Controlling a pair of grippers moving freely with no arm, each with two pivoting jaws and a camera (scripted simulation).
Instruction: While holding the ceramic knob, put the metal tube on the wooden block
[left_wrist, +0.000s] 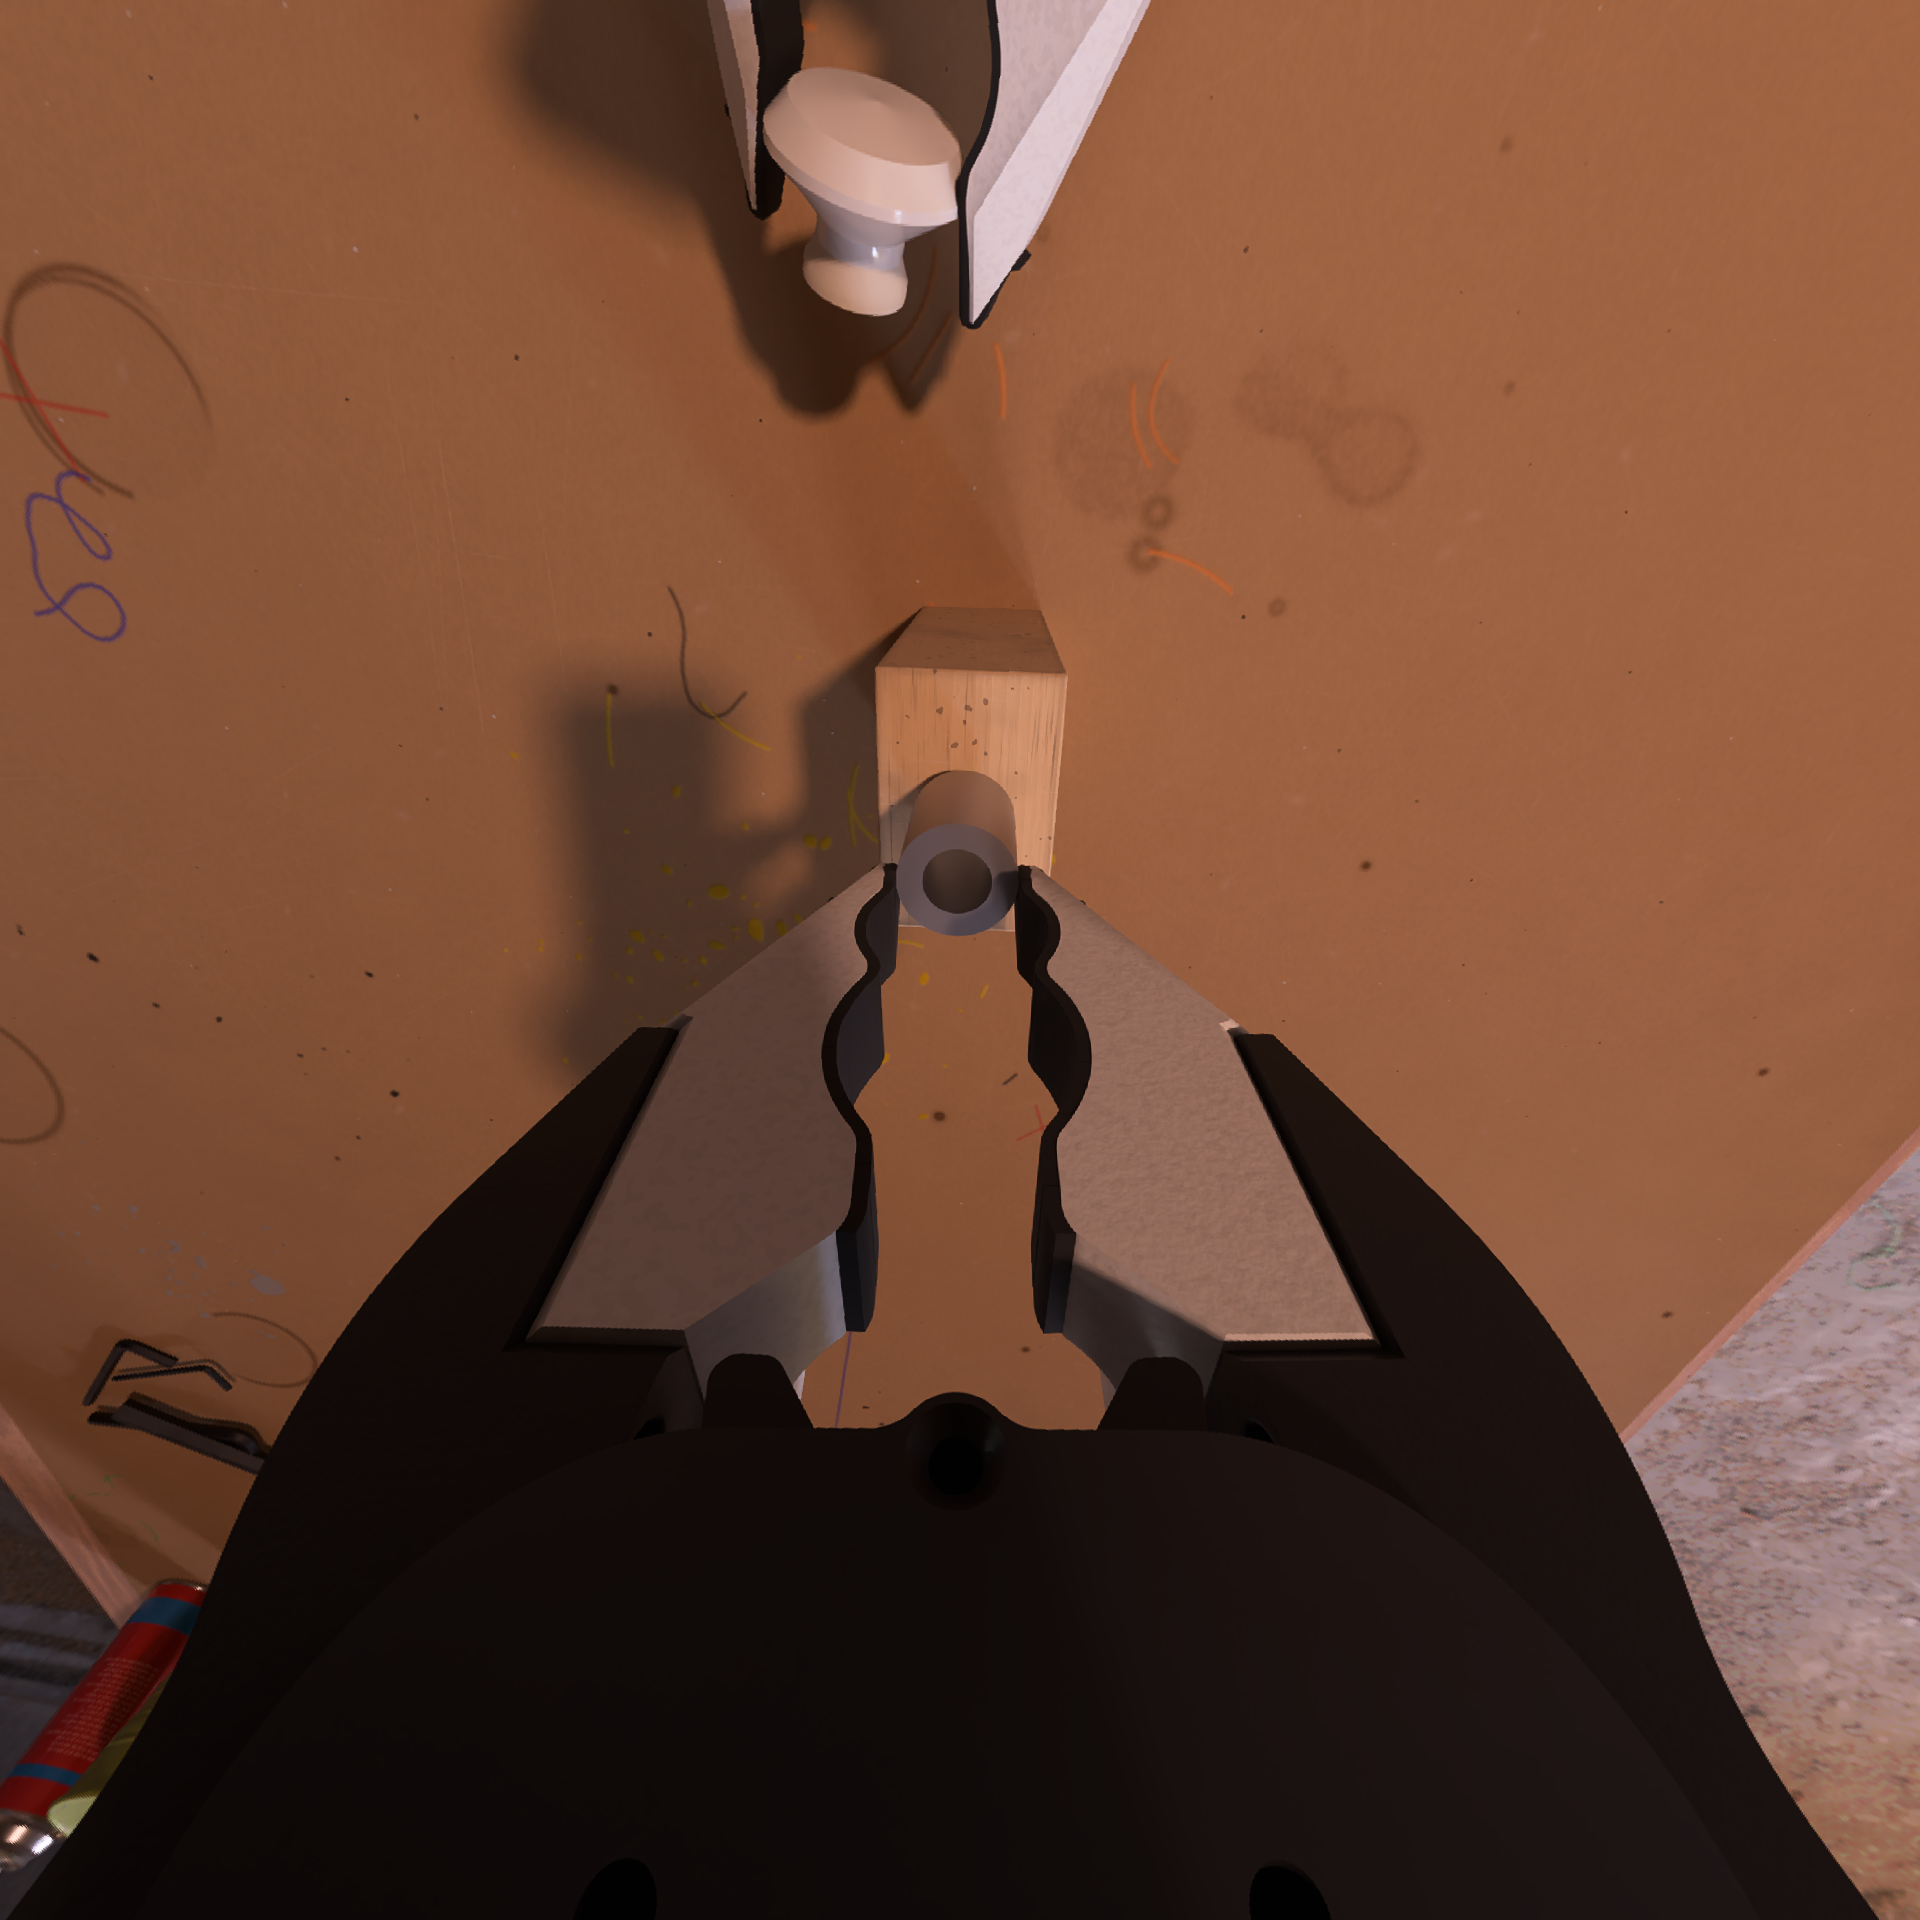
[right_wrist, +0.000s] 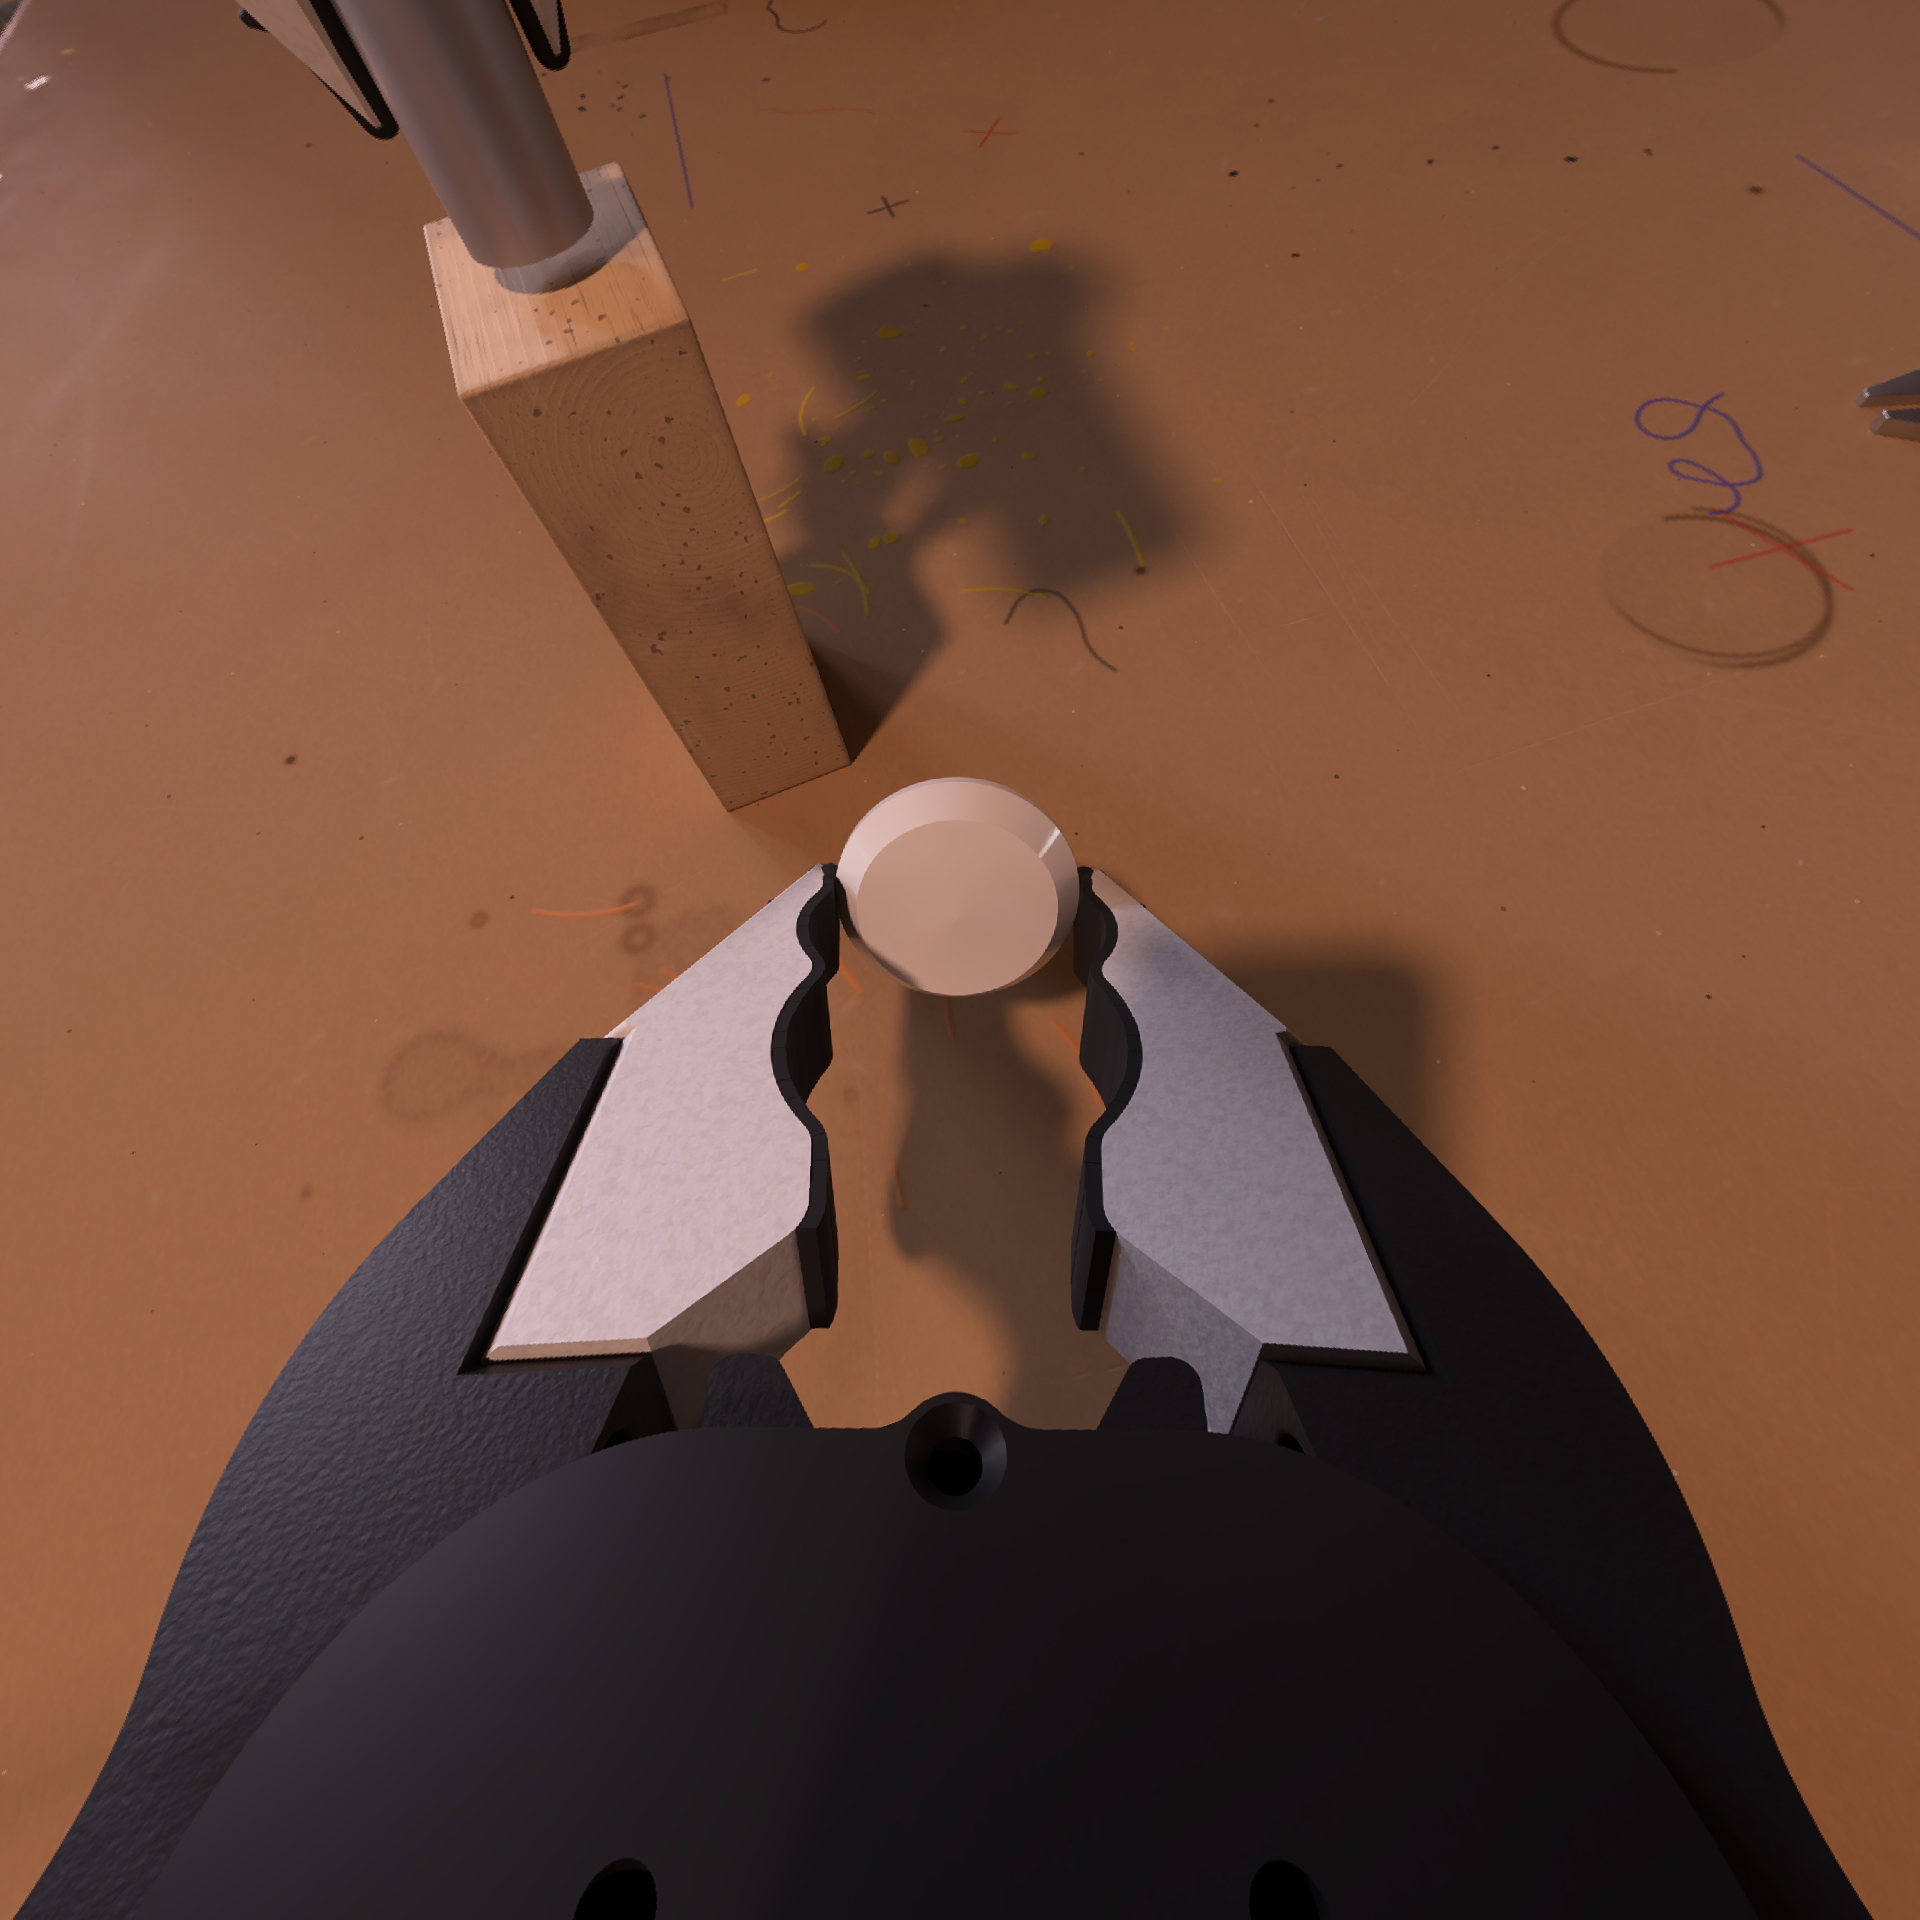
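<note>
My left gripper (left_wrist: 956, 883) is shut on the grey metal tube (left_wrist: 956, 878), seen end-on, straight above the wooden block (left_wrist: 971, 717). In the right wrist view the tube (right_wrist: 488, 135) stands upright with its lower end on or just over the top of the tall block (right_wrist: 644, 488), still between the left gripper's fingers (right_wrist: 364, 99). My right gripper (right_wrist: 956, 894) is shut on the cream ceramic knob (right_wrist: 951, 888) and holds it above the table, close to the block's foot. The knob (left_wrist: 868, 177) also shows in the left wrist view between the right gripper's fingers (left_wrist: 1023, 156).
The brown table top (left_wrist: 1455, 727) carries scribbles and paint specks. Black hex keys (left_wrist: 166, 1392) and a red can (left_wrist: 94, 1725) lie near its edge at lower left; the edge runs diagonally at lower right (left_wrist: 1766, 1299). Metal parts (right_wrist: 1896, 410) lie at the far right.
</note>
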